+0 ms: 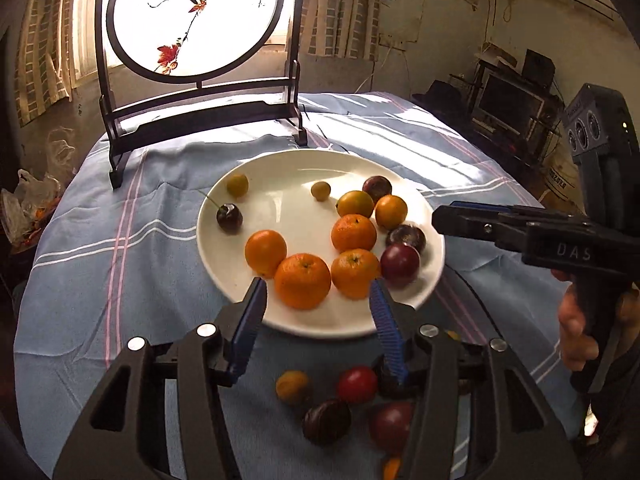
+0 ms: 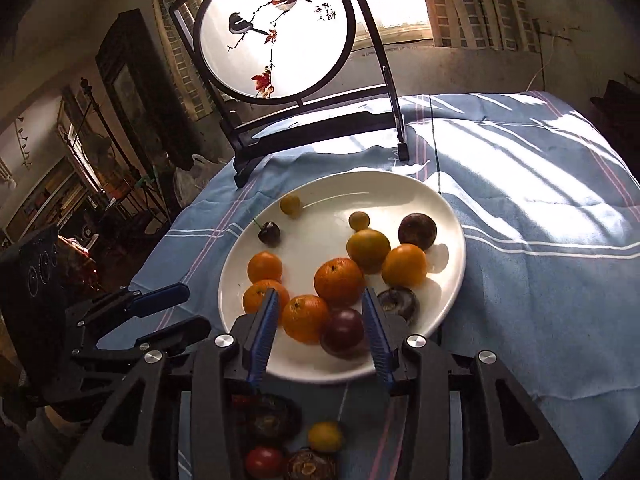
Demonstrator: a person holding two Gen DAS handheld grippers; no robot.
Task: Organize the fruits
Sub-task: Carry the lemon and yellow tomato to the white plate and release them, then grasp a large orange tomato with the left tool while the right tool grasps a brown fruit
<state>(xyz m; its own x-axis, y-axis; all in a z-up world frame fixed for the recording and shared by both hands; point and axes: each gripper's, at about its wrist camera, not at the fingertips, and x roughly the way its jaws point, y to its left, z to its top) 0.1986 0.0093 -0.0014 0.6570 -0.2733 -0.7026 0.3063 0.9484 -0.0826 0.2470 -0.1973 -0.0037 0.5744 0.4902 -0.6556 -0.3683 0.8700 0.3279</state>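
Blue ribbed pads lined my left gripper, whose jaws stood wide apart and held nothing above the near rim of the plate. Under its black frame a few loose fruits lay on the woven blue tablecloth: a small yellow one, a glossy red one and a dark wrinkled one. My right gripper was spread just as wide and empty, with a smooth purple plum and an orange showing between its pads. The round white glossy plate held pebbled oranges bunched toward its near and right side, while its far left stayed mostly bare except for a stemmed cherry. Beyond stood a dark-framed round bird screen at the table's back edge.
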